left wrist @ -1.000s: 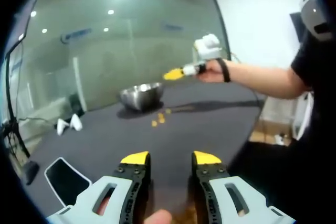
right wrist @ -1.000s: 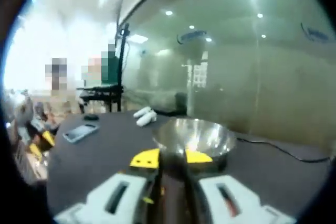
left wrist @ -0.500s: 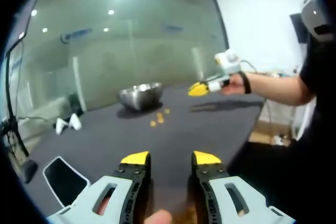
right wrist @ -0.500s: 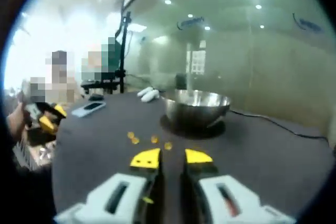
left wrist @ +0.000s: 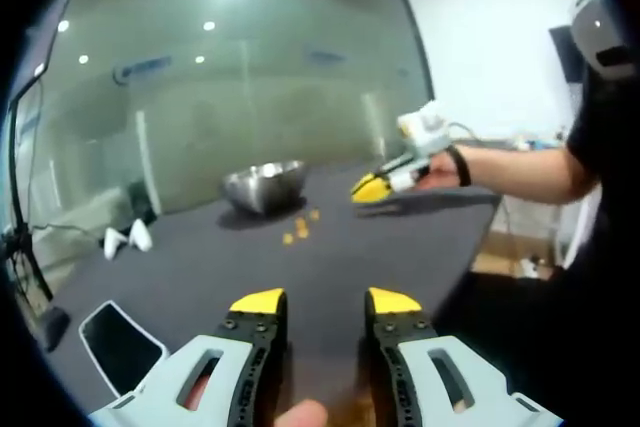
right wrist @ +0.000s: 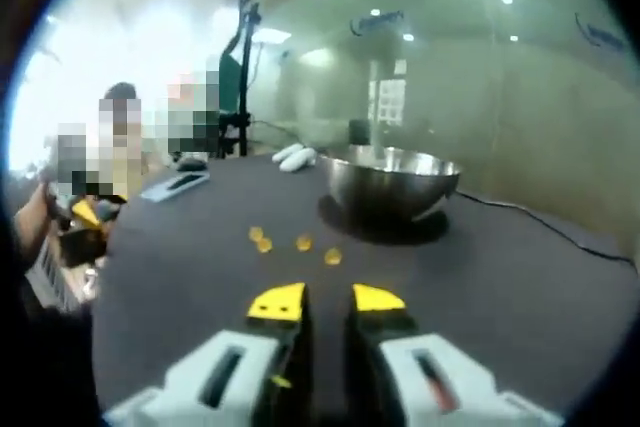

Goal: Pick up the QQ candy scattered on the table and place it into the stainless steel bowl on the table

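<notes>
A dark grey table (left wrist: 330, 247) ran out ahead of the left gripper (left wrist: 325, 301), whose yellow-tipped jaws stood apart with a gap between them and nothing in it. Behind the table was a big glass wall (left wrist: 200, 77) with ceiling lights reflected in it, white wall off to its right. The steel bowl (left wrist: 264, 187) sat far ahead of the left gripper, slightly left of its jaws, with the candies (left wrist: 298, 230) loose on the table just on the near side of it. A phone (left wrist: 125, 345) lay close to the left of that gripper, and two white objects (left wrist: 123, 240) sat further off on the left; hard to tell what they were. The right gripper (right wrist: 325, 299) hung above the table with jaws slightly apart, holding nothing; the bowl (right wrist: 390, 182) was ahead and a bit right of it, four candies (right wrist: 300, 243) between its tips and the bowl. In the left gripper view the right gripper (left wrist: 372, 188) came in from the right, held by a person's hand (left wrist: 432, 172), arm cut off at the view's edge. In the right gripper view a phone (right wrist: 178, 184) lay far left, and the left edge was blurred, too soft to read.
</notes>
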Available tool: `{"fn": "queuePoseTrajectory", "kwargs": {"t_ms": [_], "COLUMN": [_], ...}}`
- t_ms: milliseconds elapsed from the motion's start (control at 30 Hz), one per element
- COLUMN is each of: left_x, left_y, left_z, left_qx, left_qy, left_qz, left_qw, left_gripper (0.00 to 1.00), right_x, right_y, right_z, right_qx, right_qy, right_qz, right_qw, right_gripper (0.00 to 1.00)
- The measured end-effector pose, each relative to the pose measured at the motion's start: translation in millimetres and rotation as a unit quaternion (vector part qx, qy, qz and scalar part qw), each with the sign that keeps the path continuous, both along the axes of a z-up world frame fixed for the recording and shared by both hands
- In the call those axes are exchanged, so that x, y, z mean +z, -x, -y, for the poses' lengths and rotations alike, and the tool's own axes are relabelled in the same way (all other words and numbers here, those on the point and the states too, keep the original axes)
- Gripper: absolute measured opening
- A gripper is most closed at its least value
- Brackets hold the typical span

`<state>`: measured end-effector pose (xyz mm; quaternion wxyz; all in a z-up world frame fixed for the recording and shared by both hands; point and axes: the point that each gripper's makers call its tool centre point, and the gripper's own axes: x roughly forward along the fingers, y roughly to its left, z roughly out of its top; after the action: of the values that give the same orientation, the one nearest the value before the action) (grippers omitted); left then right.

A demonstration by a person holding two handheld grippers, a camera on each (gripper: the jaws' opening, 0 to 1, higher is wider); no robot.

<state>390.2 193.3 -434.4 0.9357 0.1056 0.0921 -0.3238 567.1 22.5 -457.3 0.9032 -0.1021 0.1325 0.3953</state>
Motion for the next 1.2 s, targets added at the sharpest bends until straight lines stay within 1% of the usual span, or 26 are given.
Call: {"fn": "queuePoseTrajectory", "kwargs": {"t_ms": [67, 100, 200, 300, 367, 400, 433, 500, 667, 800, 967, 1100, 1200], "left_x": [0.4, 1.6, 5.7, 5.7, 5.4, 5.1, 4.8, 5.7, 5.4, 4.9, 5.0, 4.9, 6.6], "left_y": [-0.2, -0.4, 0.3, 0.8, 1.3, 1.5, 1.4, -0.1, -1.7, -2.9, -4.1, -3.2, -2.5], "left_z": [-0.6, -1.1, -1.5, -1.8, -2.5, -3.2, -4.3, -7.9, -8.9, -7.9, -7.7, -12.4, -17.7], "left_qx": [0.001, 0.003, 0.004, 0.005, 0.005, 0.006, 0.007, 0.014, 0.017, 0.015, 0.015, 0.022, 0.027], "left_qy": [-0.001, 0.001, 0.006, 0.003, 0.003, 0.003, 0.003, 0.011, 0.011, 0.012, 0.01, -0.004, 0.0], "left_qz": [0.001, 0.002, 0.007, 0.006, 0.006, 0.006, 0.005, 0.006, 0.006, 0.005, 0.006, 0.009, 0.01], "left_qw": [1.0, 1.0, 1.0, 1.0, 1.0, 1.0, 1.0, 0.9998, 0.9998, 0.9998, 0.9998, 0.9997, 0.9996], "left_gripper": [0.33, 0.33, 0.33, 0.33, 0.33, 0.33, 0.33, 0.33, 0.33, 0.33, 0.33, 0.33, 0.33], "right_x": [-2.8, -6.5, -11.3, -12.9, -15.8, -18.5, -23.1, -20.6, -23.3, -23.4, -23.1, -22.7, -23.3], "right_y": [-7.5, -13.6, -20.4, -26.0, -29.3, -30.9, -31.6, -28.1, -40.0, -42.4, -51.2, -54.4, -57.8], "right_z": [-4.6, -6.9, -15.2, -26.1, -30.6, -31.8, -31.9, -37.3, -39.5, -46.3, -55.7, -60.6, -60.7], "right_qx": [0.004, 0.007, 0.007, 0.022, 0.023, 0.022, 0.022, 0.02, 0.022, 0.023, 0.023, 0.023, 0.023], "right_qy": [0.003, 0.003, -0.004, 0.004, 0.006, 0.012, 0.026, 0.021, 0.006, 0.002, 0.002, 0.004, 0.004], "right_qz": [-0.001, -0.008, -0.021, -0.02, -0.023, -0.024, -0.027, -0.022, -0.036, -0.038, -0.031, -0.029, -0.027], "right_qw": [1.0, 0.9999, 0.9997, 0.9995, 0.9995, 0.9994, 0.9991, 0.9993, 0.9991, 0.999, 0.9993, 0.9993, 0.9994], "right_gripper": [0.17, 0.18, 0.17, 0.17, 0.18, 0.19, 0.19, 0.21, 0.21, 0.21, 0.2, 0.2, 0.18]}}
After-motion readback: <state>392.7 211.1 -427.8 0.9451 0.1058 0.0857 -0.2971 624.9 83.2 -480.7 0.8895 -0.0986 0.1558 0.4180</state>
